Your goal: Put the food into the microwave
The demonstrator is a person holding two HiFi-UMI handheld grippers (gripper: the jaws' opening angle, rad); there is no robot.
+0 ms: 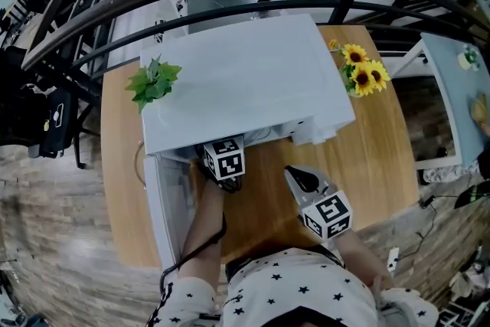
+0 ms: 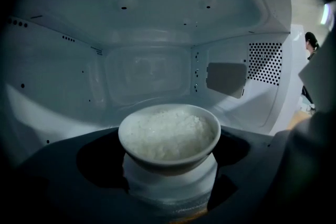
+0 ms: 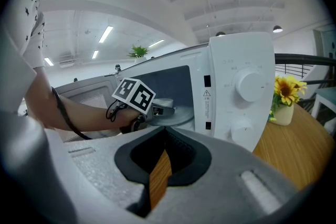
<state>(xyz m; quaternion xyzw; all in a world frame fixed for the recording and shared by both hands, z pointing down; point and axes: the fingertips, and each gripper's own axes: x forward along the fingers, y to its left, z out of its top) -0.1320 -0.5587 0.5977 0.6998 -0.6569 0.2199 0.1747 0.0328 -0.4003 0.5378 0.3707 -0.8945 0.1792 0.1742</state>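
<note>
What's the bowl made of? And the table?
The bowl looks like glazed ceramic: white and smooth with a soft shine, though it could be plastic. The table looks like wood or wood veneer: warm light brown with a matte top.

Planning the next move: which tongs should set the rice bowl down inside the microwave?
Left. The left tongs grip the rice bowl inside the microwave; the right tongs sit empty outside, over the table.

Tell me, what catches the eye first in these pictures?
A white bowl of rice is held by the left gripper inside the bright white microwave. From above, that microwave fills the middle of a wooden table, with yellow sunflowers at its right corner and a green plant at its left.
</note>
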